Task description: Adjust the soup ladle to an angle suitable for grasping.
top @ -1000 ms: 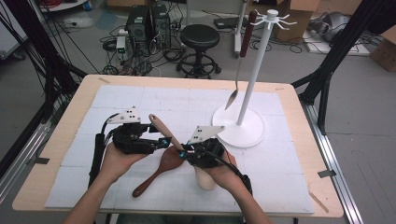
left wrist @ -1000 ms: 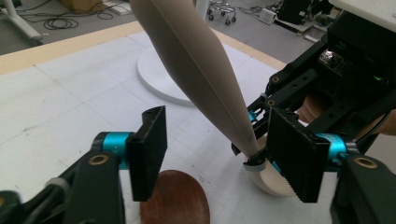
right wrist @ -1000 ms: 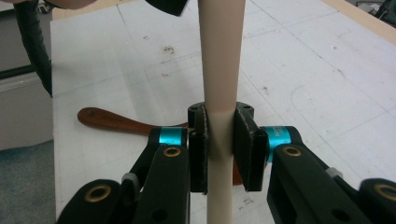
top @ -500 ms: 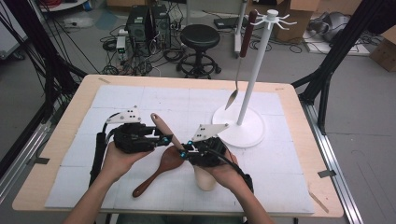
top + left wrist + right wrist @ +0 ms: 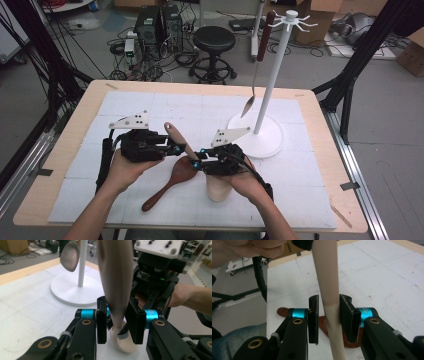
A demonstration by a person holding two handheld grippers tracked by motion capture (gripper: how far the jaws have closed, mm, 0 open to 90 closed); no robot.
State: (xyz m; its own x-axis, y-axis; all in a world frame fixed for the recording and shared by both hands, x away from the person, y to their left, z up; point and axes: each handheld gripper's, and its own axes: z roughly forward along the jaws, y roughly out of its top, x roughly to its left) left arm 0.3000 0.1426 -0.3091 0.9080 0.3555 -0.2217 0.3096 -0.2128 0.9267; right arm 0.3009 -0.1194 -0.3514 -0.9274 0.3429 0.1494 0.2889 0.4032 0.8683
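The left claw (image 5: 176,148) is sitting left of centre in the high view, its jaws pointing toward the right of the frame and having just been closing on the pale wooden spatula (image 5: 181,141). In the left gripper view the left claw (image 5: 117,320) is gripping that spatula's (image 5: 113,287) handle, with both pads pressing against it. The person's left hand (image 5: 127,167) is cupping the tool's body from below, and the forearm is running down to the lower left edge of the frame.

The right claw (image 5: 199,159) is facing the other way, pointing toward the left of the frame, tip to tip with the left one. In the right gripper view the right claw (image 5: 329,315) is standing narrow around the same pale handle (image 5: 328,290); the right pad looks to be touching it while a slim gap is showing at the left pad, and the jaws have just been easing slightly apart. The right hand (image 5: 240,182) is holding its tool from underneath, wrist bending toward the lower middle of the frame.

The spatula is slanting up toward the upper left between the two claws, its broad end hanging down toward the tabletop (image 5: 310,200) under the right hand. A dark wooden spoon (image 5: 170,182) is lying flat on the tabletop just below the claws. In the upper right, a white rack (image 5: 267,100) is standing with a metal spoon (image 5: 256,65) hanging from it.
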